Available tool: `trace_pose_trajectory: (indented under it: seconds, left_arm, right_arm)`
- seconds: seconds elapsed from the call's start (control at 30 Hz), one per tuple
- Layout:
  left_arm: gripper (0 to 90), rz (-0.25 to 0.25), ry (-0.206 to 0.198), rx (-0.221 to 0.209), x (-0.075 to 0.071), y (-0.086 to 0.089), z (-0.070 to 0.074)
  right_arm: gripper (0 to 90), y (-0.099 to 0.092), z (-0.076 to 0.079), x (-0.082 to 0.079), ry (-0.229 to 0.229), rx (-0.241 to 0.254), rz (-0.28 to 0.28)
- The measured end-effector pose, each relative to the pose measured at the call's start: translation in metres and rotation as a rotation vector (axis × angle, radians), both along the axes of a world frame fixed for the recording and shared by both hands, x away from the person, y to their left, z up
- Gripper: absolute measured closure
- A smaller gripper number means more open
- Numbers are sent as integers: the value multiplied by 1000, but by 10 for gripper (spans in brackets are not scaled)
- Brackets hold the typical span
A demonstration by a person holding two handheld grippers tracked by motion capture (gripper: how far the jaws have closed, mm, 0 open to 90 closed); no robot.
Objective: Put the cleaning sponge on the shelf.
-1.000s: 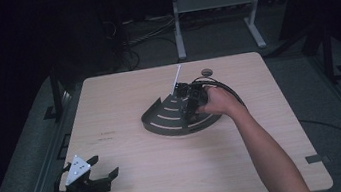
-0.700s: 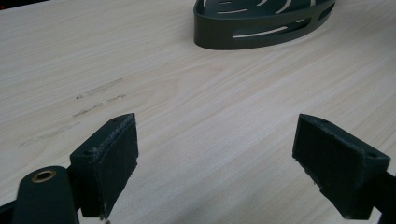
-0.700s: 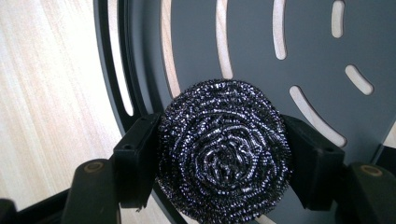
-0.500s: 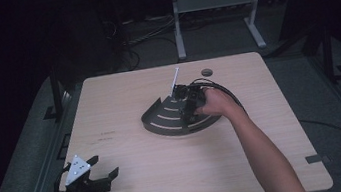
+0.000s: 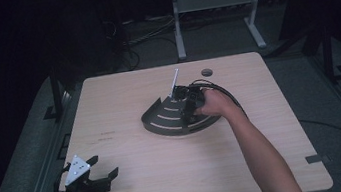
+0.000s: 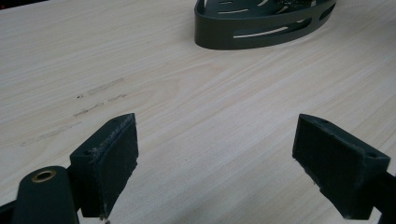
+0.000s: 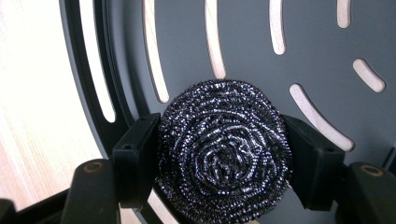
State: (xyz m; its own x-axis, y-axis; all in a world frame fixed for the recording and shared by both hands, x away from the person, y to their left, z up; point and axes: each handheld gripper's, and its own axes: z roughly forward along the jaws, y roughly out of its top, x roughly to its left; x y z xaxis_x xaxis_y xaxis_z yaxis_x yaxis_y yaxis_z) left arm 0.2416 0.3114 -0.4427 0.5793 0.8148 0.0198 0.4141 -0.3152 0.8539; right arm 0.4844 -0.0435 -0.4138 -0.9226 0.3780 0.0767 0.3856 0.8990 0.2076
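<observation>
A pale wooden worktop [image 5: 123,97] stands on grey floor [image 5: 339,92]; a white frame [image 5: 211,7] behind, upper centre, in darkness.

Readable text: none.
Table [image 5: 135,181]: faint dark smudges on the wood, in the high view and the left gripper view; no letters can be made out.
Slotted tray [image 7: 243,37]: plain grey, no brand or label.
Steel scourer [image 7: 224,149]: no tag or print.

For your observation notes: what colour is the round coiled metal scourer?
Dark silvery grey scourer, best in the right gripper view.
</observation>
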Motion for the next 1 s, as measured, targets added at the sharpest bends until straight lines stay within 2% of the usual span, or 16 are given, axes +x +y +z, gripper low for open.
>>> trace_pose_trajectory:
  seconds: [1.0]
  left_arm:
    - [137,2,1,-8,0,2,0]
  right_arm:
    - [325,4,-13,6,-2,-13,-13]
